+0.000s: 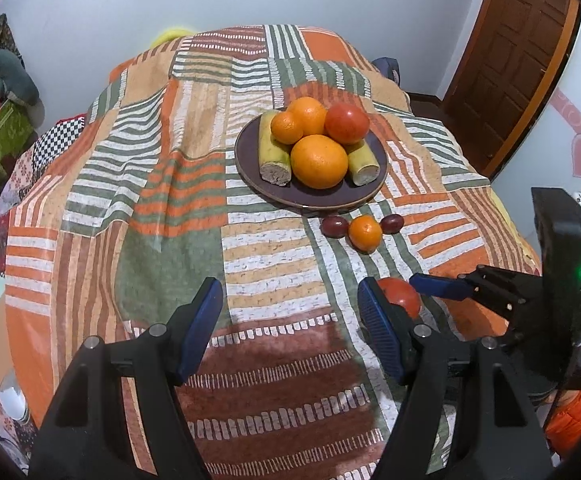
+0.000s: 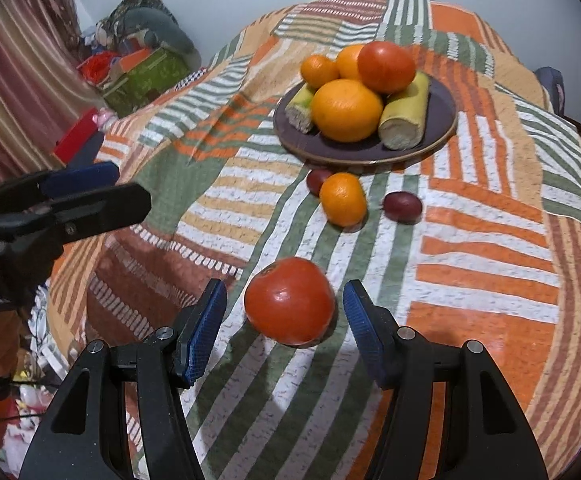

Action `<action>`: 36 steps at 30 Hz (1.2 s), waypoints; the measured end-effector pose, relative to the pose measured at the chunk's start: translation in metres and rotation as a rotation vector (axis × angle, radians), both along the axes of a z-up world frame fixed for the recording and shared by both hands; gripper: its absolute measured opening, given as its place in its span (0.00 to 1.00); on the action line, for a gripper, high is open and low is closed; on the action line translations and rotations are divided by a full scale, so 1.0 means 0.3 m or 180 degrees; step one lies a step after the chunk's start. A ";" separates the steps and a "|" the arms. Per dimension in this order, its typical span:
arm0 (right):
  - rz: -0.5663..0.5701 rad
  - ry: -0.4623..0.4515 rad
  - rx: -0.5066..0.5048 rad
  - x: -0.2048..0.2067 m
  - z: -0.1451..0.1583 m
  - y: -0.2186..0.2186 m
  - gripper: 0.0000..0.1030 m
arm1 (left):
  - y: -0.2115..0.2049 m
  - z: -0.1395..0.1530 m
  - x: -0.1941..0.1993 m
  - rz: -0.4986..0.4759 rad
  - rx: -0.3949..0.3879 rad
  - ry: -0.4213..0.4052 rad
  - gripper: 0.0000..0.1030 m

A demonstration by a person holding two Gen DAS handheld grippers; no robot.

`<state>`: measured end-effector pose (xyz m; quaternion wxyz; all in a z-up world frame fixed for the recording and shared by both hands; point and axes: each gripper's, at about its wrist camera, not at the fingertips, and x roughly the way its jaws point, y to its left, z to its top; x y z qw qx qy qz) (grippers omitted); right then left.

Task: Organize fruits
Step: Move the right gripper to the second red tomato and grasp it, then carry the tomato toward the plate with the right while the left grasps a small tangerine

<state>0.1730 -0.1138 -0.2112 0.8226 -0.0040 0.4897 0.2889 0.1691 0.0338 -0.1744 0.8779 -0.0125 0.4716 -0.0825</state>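
A red tomato (image 2: pixel 290 300) lies on the striped tablecloth between the blue pads of my right gripper (image 2: pixel 286 322). A small gap shows on each side, so the jaws stand open around it. In the left wrist view the same tomato (image 1: pixel 402 296) peeks out behind my left gripper's right finger, with one blue finger (image 1: pixel 438 286) of the right gripper beside it. My left gripper (image 1: pixel 292 320) is open and holds nothing. Farther back, a dark plate (image 2: pixel 442 120) holds oranges, a tomato and two yellow-green cut pieces. A small orange (image 2: pixel 342 199) and two dark red fruits (image 2: pixel 402 206) lie loose in front of the plate.
The cloth (image 1: pixel 170 208) drapes over the table and falls away at its edges. Boxes and soft clutter (image 2: pixel 142 68) sit beyond the left side. A wooden door (image 1: pixel 518 56) stands at the far right. The left gripper (image 2: pixel 128 188) hovers at the left of the right wrist view.
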 end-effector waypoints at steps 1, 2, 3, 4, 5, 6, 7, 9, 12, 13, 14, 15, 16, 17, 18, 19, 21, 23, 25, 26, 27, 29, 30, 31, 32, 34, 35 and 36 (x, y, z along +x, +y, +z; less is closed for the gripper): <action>0.0012 0.0001 -0.0024 -0.001 -0.005 0.005 0.48 | -0.001 -0.004 0.001 0.0001 0.0004 0.0013 0.68; 0.0013 -0.0022 -0.0069 -0.003 -0.009 0.010 0.47 | -0.002 -0.007 0.002 -0.0002 0.0011 0.0020 0.68; 0.0025 -0.0068 -0.0125 -0.007 -0.010 0.013 0.44 | -0.004 -0.010 0.003 -0.0005 0.0016 0.0024 0.68; 0.0040 -0.0084 -0.0138 -0.008 -0.010 0.013 0.43 | -0.007 -0.013 0.004 -0.0010 0.0023 0.0030 0.68; 0.0047 -0.0085 -0.0123 -0.008 -0.009 0.009 0.43 | -0.010 -0.016 0.006 -0.0019 0.0027 0.0039 0.68; 0.0051 -0.0079 -0.0094 -0.010 -0.008 0.001 0.43 | -0.015 -0.019 0.008 -0.0026 0.0030 0.0049 0.68; 0.0047 -0.0074 -0.0071 -0.008 -0.007 -0.003 0.42 | -0.019 -0.023 0.012 -0.0031 0.0033 0.0057 0.68; 0.0013 -0.0075 -0.0031 -0.004 -0.003 -0.021 0.42 | -0.030 -0.029 0.020 -0.0048 0.0038 0.0069 0.68; -0.0062 -0.0107 0.0061 0.003 0.020 -0.058 0.42 | -0.053 -0.037 0.033 -0.0094 0.0064 0.0078 0.68; -0.0102 -0.0137 0.0086 0.007 0.032 -0.077 0.42 | -0.064 -0.040 0.039 -0.0116 0.0071 0.0080 0.68; -0.0140 -0.0167 0.0101 0.010 0.044 -0.092 0.42 | -0.072 -0.043 0.045 -0.0134 0.0073 0.0082 0.68; -0.0182 -0.0202 0.0115 0.015 0.057 -0.109 0.42 | -0.085 -0.045 0.055 -0.0157 0.0075 0.0077 0.68; -0.0228 -0.0239 0.0126 0.021 0.070 -0.130 0.42 | -0.095 -0.047 0.063 -0.0169 0.0081 0.0068 0.68; -0.0267 -0.0271 0.0132 0.025 0.079 -0.149 0.42 | -0.108 -0.048 0.072 -0.0189 0.0088 0.0059 0.68; -0.0312 -0.0305 0.0134 0.030 0.089 -0.169 0.42 | -0.119 -0.049 0.081 -0.0211 0.0096 0.0057 0.67; -0.0358 -0.0335 0.0137 0.036 0.097 -0.190 0.42 | -0.135 -0.050 0.092 -0.0241 0.0106 0.0051 0.66; -0.0456 -0.0370 0.0165 0.051 0.107 -0.236 0.42 | -0.165 -0.054 0.115 -0.0297 0.0130 0.0045 0.61; -0.0511 -0.0364 0.0200 0.067 0.110 -0.265 0.42 | -0.195 -0.065 0.143 -0.0350 0.0139 0.0066 0.56; -0.0577 -0.0365 0.0221 0.078 0.108 -0.295 0.42 | -0.223 -0.082 0.173 -0.0400 0.0130 0.0119 0.52; -0.0597 -0.0365 0.0226 0.082 0.107 -0.304 0.42 | -0.234 -0.090 0.185 -0.0425 0.0132 0.0143 0.49; -0.0617 -0.0357 0.0238 0.089 0.105 -0.317 0.42 | -0.248 -0.102 0.201 -0.0454 0.0138 0.0175 0.48; -0.0649 -0.0341 0.0267 0.097 0.101 -0.337 0.42 | -0.271 -0.122 0.220 -0.0500 0.0147 0.0224 0.46; -0.0663 -0.0334 0.0273 0.101 0.096 -0.343 0.42 | -0.283 -0.135 0.232 -0.0522 0.0159 0.0252 0.45; -0.0670 -0.0332 0.0277 0.100 0.095 -0.349 0.42 | -0.287 -0.142 0.237 -0.0530 0.0166 0.0266 0.44; -0.0677 -0.0326 0.0287 0.103 0.092 -0.356 0.42 | -0.291 -0.152 0.245 -0.0526 0.0178 0.0282 0.44; -0.0677 -0.0305 0.0306 0.110 0.085 -0.361 0.42 | -0.295 -0.171 0.264 -0.0497 0.0166 0.0330 0.41; -0.0675 -0.0298 0.0309 0.116 0.081 -0.367 0.42 | -0.295 -0.178 0.271 -0.0487 0.0152 0.0353 0.39; -0.0675 -0.0291 0.0311 0.121 0.077 -0.367 0.42 | -0.294 -0.183 0.278 -0.0479 0.0133 0.0376 0.38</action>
